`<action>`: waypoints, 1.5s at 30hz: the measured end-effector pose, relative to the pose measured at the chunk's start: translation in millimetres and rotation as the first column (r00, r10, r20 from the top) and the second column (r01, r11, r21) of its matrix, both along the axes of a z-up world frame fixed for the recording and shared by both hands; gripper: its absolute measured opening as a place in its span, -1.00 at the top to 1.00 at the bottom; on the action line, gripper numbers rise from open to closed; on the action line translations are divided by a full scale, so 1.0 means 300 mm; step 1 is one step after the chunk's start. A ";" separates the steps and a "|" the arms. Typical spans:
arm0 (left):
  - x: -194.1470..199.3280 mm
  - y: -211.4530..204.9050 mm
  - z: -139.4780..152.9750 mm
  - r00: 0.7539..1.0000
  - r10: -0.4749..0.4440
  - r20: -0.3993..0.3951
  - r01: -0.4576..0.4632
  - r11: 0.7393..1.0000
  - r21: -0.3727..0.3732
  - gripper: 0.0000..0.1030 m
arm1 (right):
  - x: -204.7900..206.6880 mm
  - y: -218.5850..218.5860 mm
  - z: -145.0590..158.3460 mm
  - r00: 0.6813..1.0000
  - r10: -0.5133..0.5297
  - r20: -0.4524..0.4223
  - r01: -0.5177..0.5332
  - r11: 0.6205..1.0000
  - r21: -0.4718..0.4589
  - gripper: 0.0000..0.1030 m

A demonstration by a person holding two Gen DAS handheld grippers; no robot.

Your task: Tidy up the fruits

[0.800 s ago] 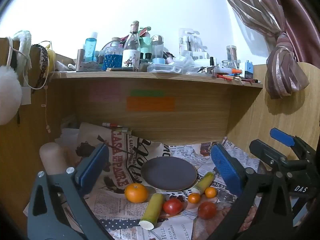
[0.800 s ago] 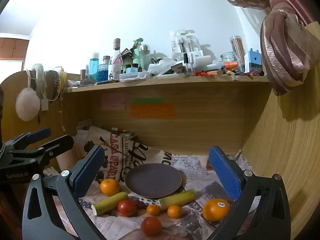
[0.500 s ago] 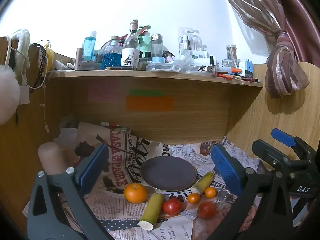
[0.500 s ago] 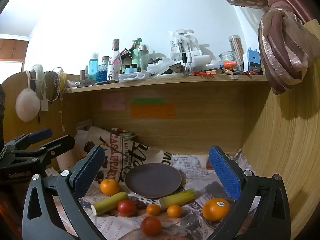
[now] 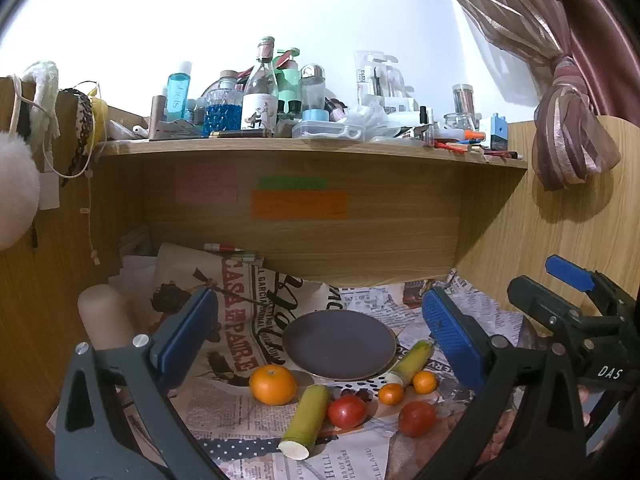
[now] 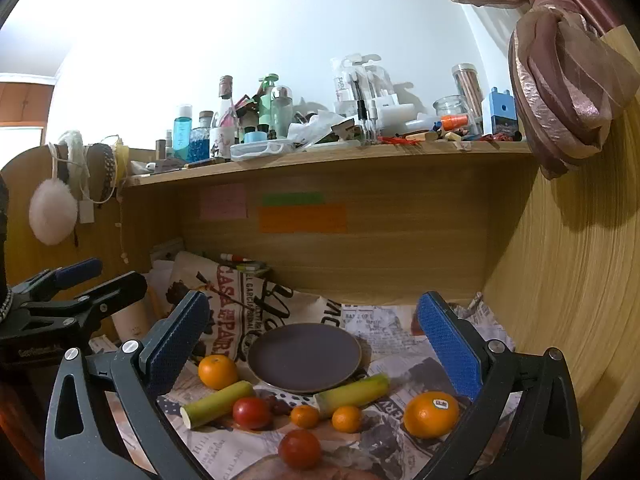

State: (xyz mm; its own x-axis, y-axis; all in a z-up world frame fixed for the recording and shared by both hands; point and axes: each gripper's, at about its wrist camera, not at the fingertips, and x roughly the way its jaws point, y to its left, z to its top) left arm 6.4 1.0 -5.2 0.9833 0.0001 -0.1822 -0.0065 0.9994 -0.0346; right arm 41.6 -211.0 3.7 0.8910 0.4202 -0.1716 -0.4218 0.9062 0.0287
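Note:
A dark empty plate [image 5: 339, 350] [image 6: 304, 357] lies on newspaper under the shelf. In front of it lie a large orange [image 5: 273, 384] [image 6: 217, 371], two yellow-green stalks [image 5: 305, 421] [image 5: 410, 362], two red tomatoes [image 5: 347, 411] [image 5: 417, 418] and two small oranges [image 5: 391, 394] [image 5: 424, 382]. A second large orange with a sticker [image 6: 431, 414] lies at the right. My left gripper [image 5: 320, 332] is open and empty, above and short of the fruit. My right gripper [image 6: 310, 334] is open and empty too, and shows at the left view's right edge [image 5: 568, 300].
A wooden shelf [image 5: 312, 148] crowded with bottles and boxes overhangs the back. Wooden walls close both sides. A beige cylinder [image 5: 105, 316] stands at the left. A tied curtain [image 6: 568, 64] hangs at the right. Newspaper [image 5: 236, 312] covers the desk.
Both views have shifted only slightly; the fruit and plate have not moved and both grippers stay open.

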 end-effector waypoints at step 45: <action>0.011 -0.024 0.003 1.000 -0.011 -0.002 0.011 1.000 0.019 -1.00 | 0.007 0.003 -0.007 1.000 0.005 -0.005 -0.005 1.000 0.009 -1.00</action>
